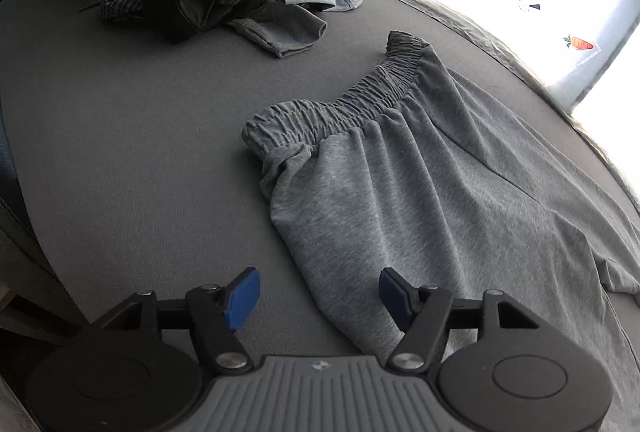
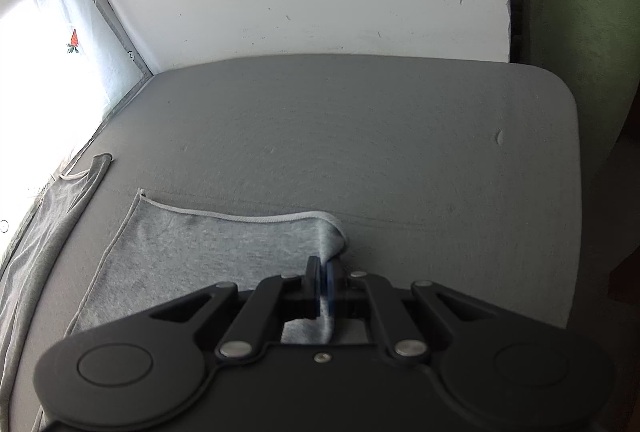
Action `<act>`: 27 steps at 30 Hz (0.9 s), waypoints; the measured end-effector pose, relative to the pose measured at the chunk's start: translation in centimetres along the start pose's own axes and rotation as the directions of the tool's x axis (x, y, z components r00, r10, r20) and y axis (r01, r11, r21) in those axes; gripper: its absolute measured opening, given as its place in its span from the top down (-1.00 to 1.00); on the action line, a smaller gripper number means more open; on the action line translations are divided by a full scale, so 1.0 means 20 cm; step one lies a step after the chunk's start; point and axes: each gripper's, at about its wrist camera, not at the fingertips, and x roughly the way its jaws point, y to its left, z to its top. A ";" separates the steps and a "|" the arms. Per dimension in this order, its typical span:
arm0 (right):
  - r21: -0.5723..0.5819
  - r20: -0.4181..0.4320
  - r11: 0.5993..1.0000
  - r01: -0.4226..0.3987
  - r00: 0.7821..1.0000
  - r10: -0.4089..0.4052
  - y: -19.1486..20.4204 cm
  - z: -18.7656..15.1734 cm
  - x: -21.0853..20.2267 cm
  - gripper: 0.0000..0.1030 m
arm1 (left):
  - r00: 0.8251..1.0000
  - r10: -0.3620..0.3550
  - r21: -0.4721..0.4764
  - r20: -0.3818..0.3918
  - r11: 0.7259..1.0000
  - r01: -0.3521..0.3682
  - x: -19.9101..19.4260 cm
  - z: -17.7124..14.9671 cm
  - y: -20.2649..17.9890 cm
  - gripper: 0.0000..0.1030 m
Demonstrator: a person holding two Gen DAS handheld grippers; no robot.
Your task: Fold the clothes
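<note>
Left tool (image 1: 320, 292) open over grey sweatpants (image 1: 400, 184), right tool (image 2: 325, 284) pinching hem

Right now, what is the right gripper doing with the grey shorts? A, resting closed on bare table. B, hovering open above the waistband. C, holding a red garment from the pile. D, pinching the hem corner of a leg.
D: in the right wrist view the right gripper has its jaws closed on a fold of the grey shorts at the stitched hem corner, with the fabric running between them.
</note>
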 end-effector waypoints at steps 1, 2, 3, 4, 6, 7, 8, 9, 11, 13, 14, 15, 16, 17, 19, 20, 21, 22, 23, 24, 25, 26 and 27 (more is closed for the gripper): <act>0.012 -0.002 1.000 -0.001 1.000 0.001 0.00 0.00 0.00 0.93 | 1.000 0.002 0.004 -0.003 1.000 -0.002 0.02 0.00 -0.01 -0.30; 0.026 -0.004 1.000 -0.003 1.000 0.004 -0.01 0.01 0.00 0.93 | 1.000 0.003 0.009 -0.005 1.000 -0.003 0.03 0.00 -0.02 -0.30; 0.039 -0.007 0.999 -0.006 1.000 0.006 -0.01 0.01 0.00 0.93 | 1.000 0.005 0.013 -0.008 1.000 -0.005 0.05 0.01 -0.02 -0.30; 0.048 -0.007 0.999 -0.008 1.000 0.008 -0.02 0.01 0.00 0.93 | 1.000 0.010 0.012 -0.008 1.000 -0.009 0.06 0.01 -0.03 -0.29; 0.055 -0.004 0.998 -0.014 1.000 0.014 -0.02 0.00 0.00 0.93 | 1.000 0.019 -0.011 -0.005 1.000 -0.019 0.07 0.02 -0.02 -0.27; 0.054 -0.004 0.998 -0.016 1.000 0.016 -0.03 0.00 0.00 0.94 | 1.000 0.022 -0.029 -0.004 0.999 -0.022 0.07 0.03 -0.02 -0.23; 0.054 -0.005 0.998 -0.016 1.000 0.017 -0.03 0.01 0.00 0.94 | 1.000 0.023 -0.052 0.001 0.998 -0.023 0.07 0.04 -0.01 -0.14; 0.056 -0.006 0.998 -0.015 1.000 0.015 -0.02 0.01 0.00 0.94 | 1.000 0.025 -0.076 0.008 0.997 -0.024 0.08 0.04 -0.01 0.17; 0.064 -0.014 0.998 -0.010 1.000 0.011 -0.02 0.02 0.00 0.94 | 1.000 0.018 -0.143 0.013 0.990 -0.016 0.09 0.06 0.02 0.70; 0.092 -0.025 0.996 -0.012 1.000 0.014 -0.02 0.03 0.01 0.95 | 1.000 -0.015 -0.223 0.018 0.975 0.019 0.10 0.07 0.05 0.95; 0.114 -0.031 0.993 -0.016 0.999 0.019 -0.03 0.03 0.01 0.96 | 0.999 -0.018 -0.250 0.026 0.968 0.024 0.10 0.08 0.06 0.96; 0.136 -0.040 0.990 -0.025 0.999 0.031 -0.03 0.03 0.01 0.96 | 0.999 -0.020 -0.258 0.037 0.966 0.029 0.09 0.09 0.05 0.97; 0.141 -0.044 0.989 -0.036 0.998 0.043 -0.02 0.04 0.01 0.97 | 0.999 -0.023 -0.259 0.048 0.965 0.035 0.08 0.10 0.04 0.97; 0.138 -0.044 0.989 -0.045 0.998 0.051 -0.01 0.05 0.00 0.98 | 0.997 -0.033 -0.260 0.067 0.964 0.049 0.06 0.13 0.03 0.97; 0.123 -0.018 0.990 -0.063 0.998 0.066 0.03 0.09 -0.03 0.98 | 0.993 -0.056 -0.262 0.107 0.962 0.082 0.01 0.18 0.02 0.97; 0.131 0.002 0.988 -0.080 0.997 0.080 0.04 0.12 -0.05 0.98 | 0.989 -0.068 -0.262 0.133 0.960 0.101 -0.03 0.22 0.01 0.97; 0.159 0.026 0.981 -0.110 0.994 0.107 0.04 0.15 -0.08 0.98 | 0.984 -0.079 -0.261 0.158 0.958 0.119 -0.06 0.26 -0.01 0.97; 0.193 0.051 0.971 -0.142 0.990 0.135 0.04 0.18 -0.12 0.98 | 0.979 -0.090 -0.259 0.181 0.956 0.135 -0.09 0.29 -0.02 0.97; 0.229 0.082 0.956 -0.182 0.982 0.167 0.04 0.23 -0.16 0.98 | 0.973 -0.102 -0.254 0.207 0.955 0.154 -0.13 0.33 -0.04 0.97; 0.253 0.110 0.943 -0.216 0.975 0.194 0.04 0.26 -0.19 0.98 | 0.966 -0.114 -0.249 0.232 0.953 0.172 -0.17 0.36 -0.07 0.97; 0.266 0.140 0.931 -0.249 0.966 0.218 0.05 0.30 -0.24 0.98 | 0.958 -0.126 -0.243 0.257 0.951 0.191 -0.20 0.40 -0.10 0.97; 0.270 0.170 0.922 -0.278 0.956 0.239 0.06 0.34 -0.28 0.98 | 0.952 -0.134 -0.239 0.275 0.950 0.202 -0.23 0.42 -0.11 0.97; 0.268 0.196 0.916 -0.300 0.947 0.253 0.08 0.36 -0.32 0.98 | 0.946 -0.135 -0.233 0.294 0.950 0.208 -0.26 0.44 -0.14 0.97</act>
